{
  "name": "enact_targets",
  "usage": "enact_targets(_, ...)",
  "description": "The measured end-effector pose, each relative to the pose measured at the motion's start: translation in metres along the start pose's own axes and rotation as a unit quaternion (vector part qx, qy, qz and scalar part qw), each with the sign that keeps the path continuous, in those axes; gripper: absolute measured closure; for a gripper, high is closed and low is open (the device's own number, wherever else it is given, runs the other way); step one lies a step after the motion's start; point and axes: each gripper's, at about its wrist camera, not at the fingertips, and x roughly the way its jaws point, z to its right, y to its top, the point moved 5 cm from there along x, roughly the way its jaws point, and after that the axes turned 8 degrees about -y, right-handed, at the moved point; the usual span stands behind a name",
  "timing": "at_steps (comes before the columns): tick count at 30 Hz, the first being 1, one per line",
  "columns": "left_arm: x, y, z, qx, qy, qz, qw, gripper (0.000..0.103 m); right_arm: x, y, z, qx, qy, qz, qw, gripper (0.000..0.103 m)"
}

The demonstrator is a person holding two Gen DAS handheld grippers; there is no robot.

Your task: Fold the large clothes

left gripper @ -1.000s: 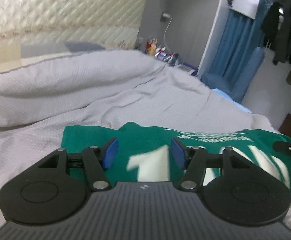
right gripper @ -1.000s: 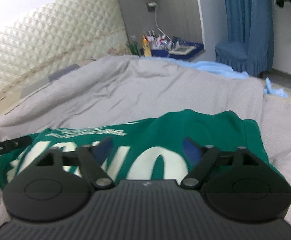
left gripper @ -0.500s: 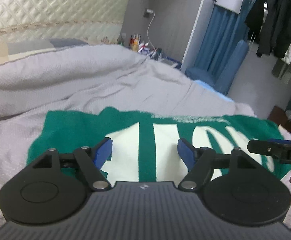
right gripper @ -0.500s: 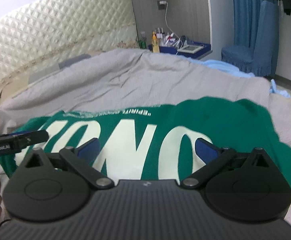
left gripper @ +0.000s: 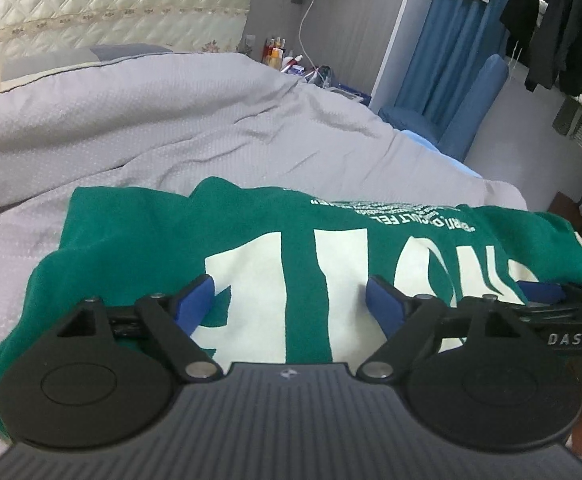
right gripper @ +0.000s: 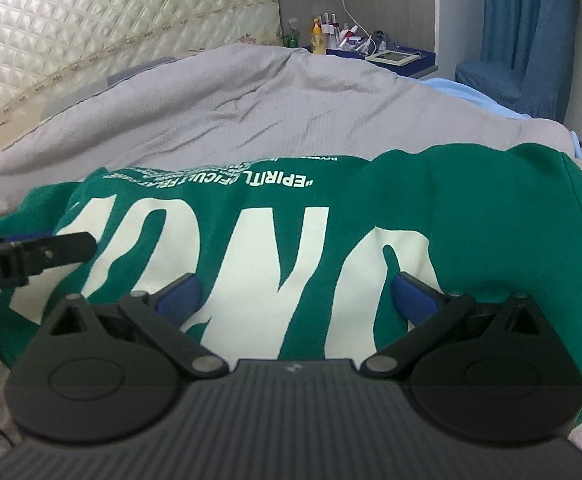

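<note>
Sweatshirt (left gripper: 251, 240) lies partly folded on the bed (left gripper: 171, 128); your left gripper (left gripper: 289, 304) jaws are opening, right gripper (right gripper: 295, 292) jaws released, more folds remain.

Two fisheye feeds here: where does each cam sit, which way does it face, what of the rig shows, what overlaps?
Left wrist: on the left gripper, facing forward and down at the green sweatshirt on the grey bedcover; jaws opening, nothing between; right gripper's finger at right edge.
Right wrist: on the right gripper, open, over the same sweatshirt; left gripper's finger at left edge.
Shared: sweatshirt, bedcover, quilted headboard, blue chair.
</note>
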Motion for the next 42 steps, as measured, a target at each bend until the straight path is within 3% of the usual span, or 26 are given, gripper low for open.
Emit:
enact_targets(11,-0.070,-0.004,0.015,-0.021,-0.032,0.059,0.9975,0.017,-0.058,-0.009,0.012,0.079,0.022,0.017,0.996,0.000)
enact_targets(16,-0.092,-0.024,0.026,-0.040,-0.031,0.049,0.9975,0.017,-0.092,-0.025,0.013,0.130,0.034,0.022,0.991,0.000)
enact_targets(19,-0.104,-0.039,0.027,-0.085,-0.052,0.033,0.9945,0.017,-0.102,-0.036,0.016,0.168,0.039,0.010,0.985,0.000)
enact_targets(21,-0.108,-0.050,0.017,-0.161,-0.091,0.026,0.9824,0.017,-0.100,-0.045,0.023,0.211,0.059,-0.015,0.976,0.000)
enact_targets(23,-0.112,-0.060,0.003,-0.237,-0.120,0.020,0.9638,0.017,-0.093,-0.054,0.031,0.255,0.078,-0.046,0.963,0.000)
enact_targets(26,-0.113,-0.072,-0.014,-0.292,-0.117,0.010,0.9492,0.017,-0.080,-0.067,0.047,0.326,0.099,-0.080,0.937,0.000)
enact_targets(28,-0.110,-0.078,-0.025,-0.324,-0.109,0.004,0.9398,0.015,-0.071,-0.078,0.060,0.387,0.115,-0.096,0.910,0.000)
enact_targets(29,-0.108,-0.082,-0.031,-0.348,-0.114,0.002,0.9306,0.014,-0.066,-0.083,0.065,0.417,0.129,-0.103,0.894,0.000)
enact_targets(32,-0.094,-0.094,-0.050,-0.435,-0.150,-0.002,0.8879,0.012,-0.051,-0.091,0.075,0.487,0.163,-0.106,0.851,0.000)
enact_targets(36,-0.076,-0.108,-0.067,-0.502,-0.155,-0.004,0.8506,0.011,-0.037,-0.090,0.086,0.527,0.157,-0.090,0.830,0.000)
enact_targets(38,-0.069,-0.110,-0.070,-0.517,-0.161,-0.003,0.8410,0.011,-0.027,-0.090,0.091,0.542,0.150,-0.091,0.822,0.000)
enact_targets(39,-0.066,-0.109,-0.072,-0.517,-0.163,-0.003,0.8403,0.011,-0.023,-0.089,0.094,0.549,0.144,-0.091,0.819,0.000)
enact_targets(42,-0.059,-0.101,-0.071,-0.503,-0.160,-0.002,0.8492,0.011,-0.020,-0.082,0.099,0.554,0.147,-0.077,0.816,0.000)
